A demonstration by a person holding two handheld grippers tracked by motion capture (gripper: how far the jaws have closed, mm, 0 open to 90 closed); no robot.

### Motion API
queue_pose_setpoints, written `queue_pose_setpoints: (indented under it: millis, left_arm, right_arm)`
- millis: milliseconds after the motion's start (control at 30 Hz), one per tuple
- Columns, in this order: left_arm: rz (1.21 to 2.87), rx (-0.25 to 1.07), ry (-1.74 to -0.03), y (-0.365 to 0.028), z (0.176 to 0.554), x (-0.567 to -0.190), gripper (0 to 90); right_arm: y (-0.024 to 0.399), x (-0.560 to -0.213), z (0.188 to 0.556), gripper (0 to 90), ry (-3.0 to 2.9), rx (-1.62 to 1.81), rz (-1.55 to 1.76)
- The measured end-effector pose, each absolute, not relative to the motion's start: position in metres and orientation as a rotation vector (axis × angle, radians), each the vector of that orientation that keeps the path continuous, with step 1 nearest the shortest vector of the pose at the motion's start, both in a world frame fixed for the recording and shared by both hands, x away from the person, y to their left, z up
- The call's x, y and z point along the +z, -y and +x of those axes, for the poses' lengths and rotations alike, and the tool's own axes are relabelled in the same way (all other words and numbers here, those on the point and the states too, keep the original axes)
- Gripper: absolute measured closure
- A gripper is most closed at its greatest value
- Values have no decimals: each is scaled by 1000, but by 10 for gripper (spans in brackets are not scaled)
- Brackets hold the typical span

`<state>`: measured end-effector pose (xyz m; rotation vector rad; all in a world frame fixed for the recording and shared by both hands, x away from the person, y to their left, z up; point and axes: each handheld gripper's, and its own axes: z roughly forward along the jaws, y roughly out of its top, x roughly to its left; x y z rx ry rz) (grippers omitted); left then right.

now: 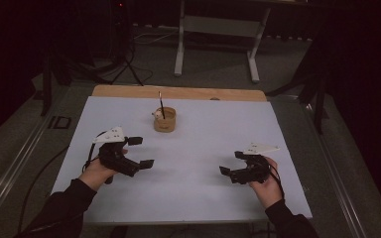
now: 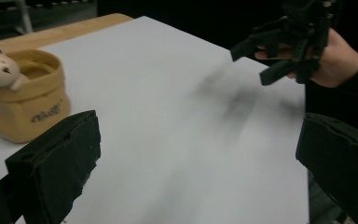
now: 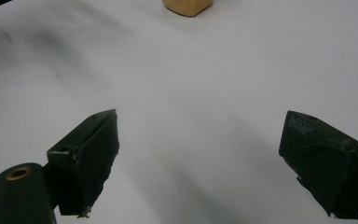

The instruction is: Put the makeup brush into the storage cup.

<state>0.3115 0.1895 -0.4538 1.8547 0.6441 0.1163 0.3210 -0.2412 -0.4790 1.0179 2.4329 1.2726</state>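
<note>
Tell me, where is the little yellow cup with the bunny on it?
In the high view the yellow cup stands on the white table near its far edge, ahead of the left gripper.

Your right gripper view cuts the tan pot point(image 3: 187, 6) off at the top edge. In the high view, the small pale figure point(image 1: 157, 115) on its rim is too small to identify.
</note>
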Motion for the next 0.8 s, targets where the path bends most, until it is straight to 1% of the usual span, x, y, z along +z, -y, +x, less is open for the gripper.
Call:
queue_pose_setpoints:
  millis: [333,533,800]
  left_arm:
    - [1880,98,-634,-194,303,-470,0]
    - [1878,117,-626,-197,298,-480,0]
    - [1934,105,-603,-206,284,-494,0]
  right_arm:
    - [247,-487,318,121,-2508,1261,944]
    - [250,-490,315,121,-2533,1274,918]
    - [256,-492,311,121,-2554,1321,904]
